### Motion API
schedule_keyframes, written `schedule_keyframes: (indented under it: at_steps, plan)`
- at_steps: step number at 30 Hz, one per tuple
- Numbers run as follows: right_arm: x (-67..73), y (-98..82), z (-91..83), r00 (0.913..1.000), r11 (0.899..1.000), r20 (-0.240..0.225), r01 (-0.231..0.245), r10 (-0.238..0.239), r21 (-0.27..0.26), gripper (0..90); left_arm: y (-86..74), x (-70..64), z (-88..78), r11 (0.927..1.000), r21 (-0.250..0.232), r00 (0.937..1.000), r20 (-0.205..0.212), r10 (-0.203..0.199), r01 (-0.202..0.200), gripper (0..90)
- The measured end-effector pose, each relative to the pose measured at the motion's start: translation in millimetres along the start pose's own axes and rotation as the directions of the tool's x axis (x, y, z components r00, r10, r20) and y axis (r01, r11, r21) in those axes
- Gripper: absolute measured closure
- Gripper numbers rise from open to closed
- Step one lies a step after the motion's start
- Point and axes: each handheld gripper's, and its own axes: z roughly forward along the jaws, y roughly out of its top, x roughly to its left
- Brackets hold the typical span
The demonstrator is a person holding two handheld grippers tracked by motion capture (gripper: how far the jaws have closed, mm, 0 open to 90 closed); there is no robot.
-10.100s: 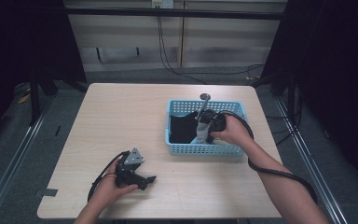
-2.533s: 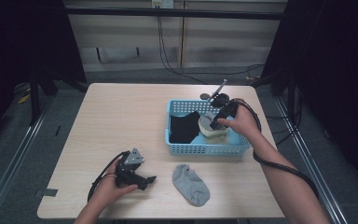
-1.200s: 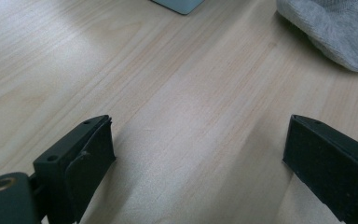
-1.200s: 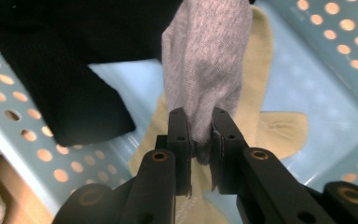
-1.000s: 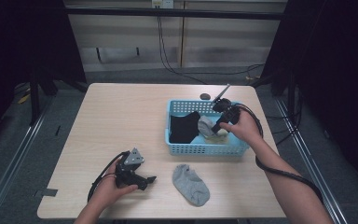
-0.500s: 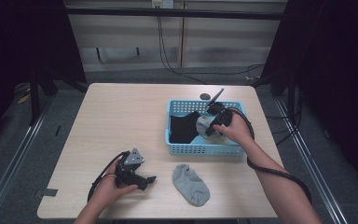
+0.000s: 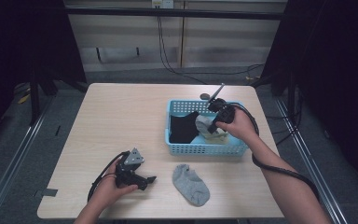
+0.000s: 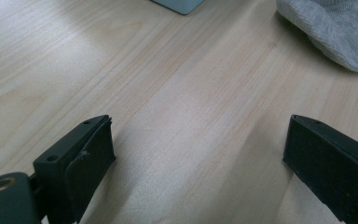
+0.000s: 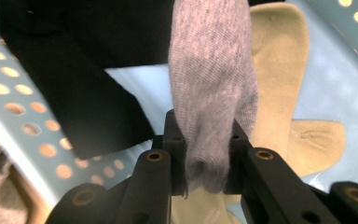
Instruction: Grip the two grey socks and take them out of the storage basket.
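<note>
Left gripper rests on the table near the front edge, jaws wide apart, nothing between them. Just right of it, a grey sock lies flat on the table in front of the blue basket. Black sock sits in the basket's left half, beige sock beside it. Right gripper over the basket, jaws just closed in and now clamped on a second grey sock.

Bare tabletop left, basket wall and grey sock right
</note>
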Motion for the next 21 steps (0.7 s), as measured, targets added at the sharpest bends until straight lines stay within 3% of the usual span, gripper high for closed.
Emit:
schedule_keyframes:
  at_steps: [10,21]
  plan:
    - [13.4,1.3,-25.5,0.9987,0.999,-0.012,0.049,-0.049,-0.014,77.6,0.1,0.2,-0.2,1.0000,0.003,1.0000,0.000,0.003,-0.003,7.7]
    - [32.6,1.5,-42.6,0.9902,0.990,-0.020,0.138,-0.138,-0.014,77.7,0.1,0.2,-0.1,1.0000,0.001,1.0000,0.001,0.003,-0.003,7.7]
